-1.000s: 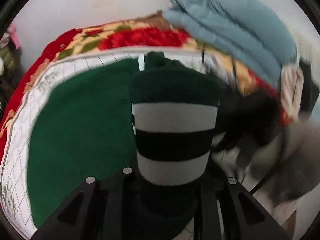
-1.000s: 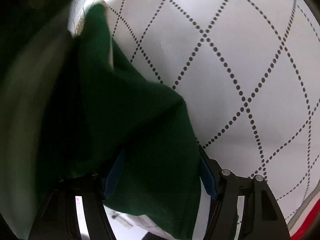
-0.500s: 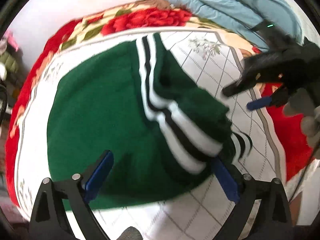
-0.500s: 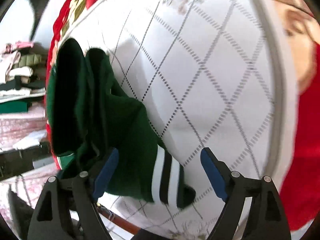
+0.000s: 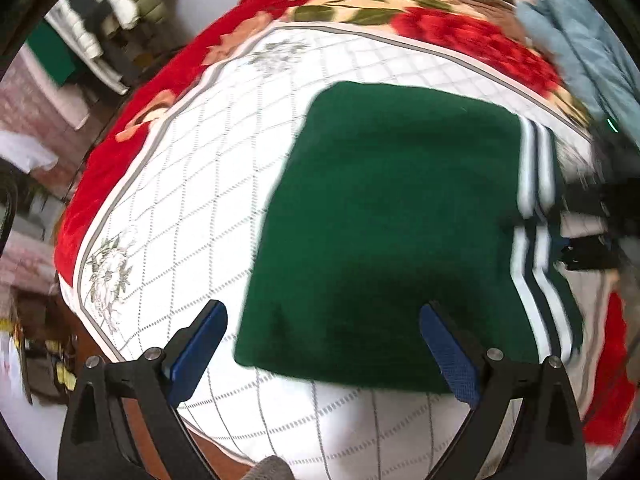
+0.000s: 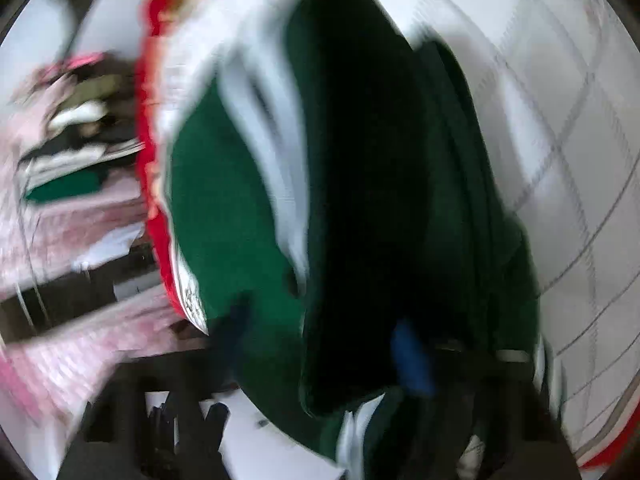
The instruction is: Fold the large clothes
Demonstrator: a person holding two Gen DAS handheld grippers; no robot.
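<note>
A dark green sweater (image 5: 392,216) with white and black striped cuffs lies folded into a rough rectangle on the white quilted mat (image 5: 192,184). My left gripper (image 5: 324,352) is open and empty, hovering over the sweater's near edge. In the blurred right wrist view the green sweater (image 6: 360,200) fills the middle, and my right gripper (image 6: 324,344) sits at its striped edge with blue pads on either side of the cloth. Blur hides whether it is clamped. The right gripper also shows as a dark shape in the left wrist view (image 5: 600,224) at the sweater's right edge.
The mat lies on a red flowered blanket (image 5: 460,28). A light blue padded garment (image 5: 580,48) is at the far right. A pile of folded clothes (image 5: 92,36) stands beyond the bed at the upper left. The bed's near edge is just below my left gripper.
My left gripper let go of the striped sleeve and opened; the sweater now lies folded flat. My right gripper opened, then moved back in against the sweater's striped edge.
</note>
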